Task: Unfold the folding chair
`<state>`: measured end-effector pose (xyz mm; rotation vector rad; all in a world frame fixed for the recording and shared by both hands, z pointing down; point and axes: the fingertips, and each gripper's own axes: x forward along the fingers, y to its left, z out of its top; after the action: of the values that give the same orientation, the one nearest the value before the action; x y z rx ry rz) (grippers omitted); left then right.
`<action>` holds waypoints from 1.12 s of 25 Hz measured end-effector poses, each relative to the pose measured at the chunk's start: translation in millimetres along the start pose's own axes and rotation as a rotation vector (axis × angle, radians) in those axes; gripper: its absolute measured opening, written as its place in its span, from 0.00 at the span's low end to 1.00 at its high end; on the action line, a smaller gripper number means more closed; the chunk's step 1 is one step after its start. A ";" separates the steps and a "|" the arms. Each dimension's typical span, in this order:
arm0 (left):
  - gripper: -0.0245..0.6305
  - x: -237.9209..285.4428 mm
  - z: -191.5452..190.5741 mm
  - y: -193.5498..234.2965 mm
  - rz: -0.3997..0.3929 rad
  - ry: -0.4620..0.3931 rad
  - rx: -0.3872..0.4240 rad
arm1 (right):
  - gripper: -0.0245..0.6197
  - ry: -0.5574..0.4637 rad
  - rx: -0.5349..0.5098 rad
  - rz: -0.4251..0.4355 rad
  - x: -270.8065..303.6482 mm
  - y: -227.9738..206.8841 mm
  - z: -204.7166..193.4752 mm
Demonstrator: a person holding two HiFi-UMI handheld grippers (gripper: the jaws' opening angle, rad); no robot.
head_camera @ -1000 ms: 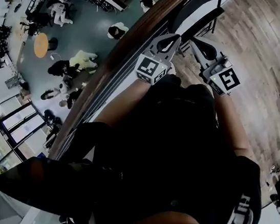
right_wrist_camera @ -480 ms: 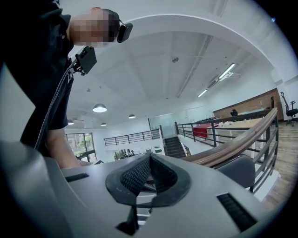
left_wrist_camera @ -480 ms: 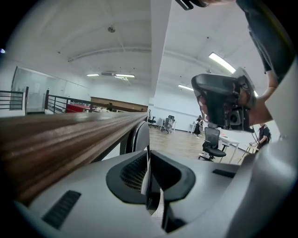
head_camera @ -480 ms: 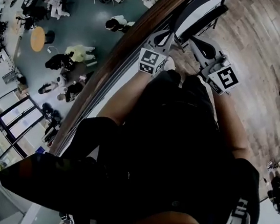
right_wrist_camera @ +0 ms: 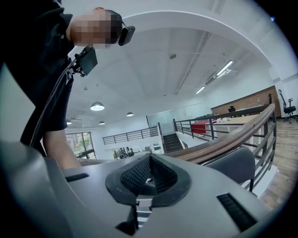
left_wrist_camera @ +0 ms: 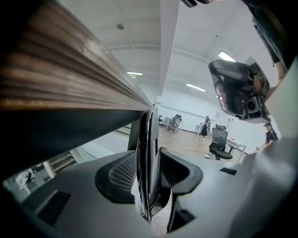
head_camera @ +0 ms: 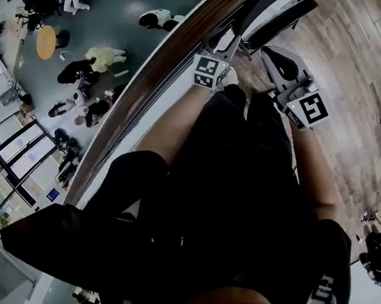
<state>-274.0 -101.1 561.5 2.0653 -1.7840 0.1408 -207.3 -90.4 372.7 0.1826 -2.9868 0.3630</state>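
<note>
Left gripper: the jaws have just been opening and now straddle the upright edge of the folding chair without appearing to clamp it. Right gripper: jaws pressed together, empty. The chair is still folded, so all the unfolding remains. Only the head view shows the chair standing flat beside the wooden handrail.

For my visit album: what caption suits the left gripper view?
Left gripper, its jaws just opened, with the folding chair edge between them, under a wooden handrail.

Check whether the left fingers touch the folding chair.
Cannot tell. The left gripper view shows the folding chair's edge between the fingers, which have just been opening; neither gap nor contact shows plainly.
</note>
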 end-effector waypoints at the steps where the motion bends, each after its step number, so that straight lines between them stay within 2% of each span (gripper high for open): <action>1: 0.26 2.9 -3.0 2.1 0.005 0.004 -0.009 | 0.05 0.007 0.005 -0.003 -1.8 -0.8 -3.7; 5: 0.33 19.9 -13.2 -3.5 -0.007 0.015 -0.015 | 0.05 -0.010 0.019 0.001 -17.3 -5.0 -16.4; 10: 0.37 26.1 -3.5 17.2 -0.029 0.013 -0.010 | 0.05 0.025 0.011 -0.030 -4.8 -2.5 -17.3; 27: 0.38 58.6 7.4 19.3 -0.058 0.004 0.000 | 0.05 0.049 0.018 -0.094 -26.2 -11.1 -22.6; 28: 0.35 60.1 8.1 19.0 -0.062 0.003 -0.002 | 0.05 0.041 0.018 -0.096 -26.2 -11.0 -21.4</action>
<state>-283.2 -161.6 578.7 2.1147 -1.7156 0.1241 -177.6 -93.0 392.1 0.3155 -2.9219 0.3782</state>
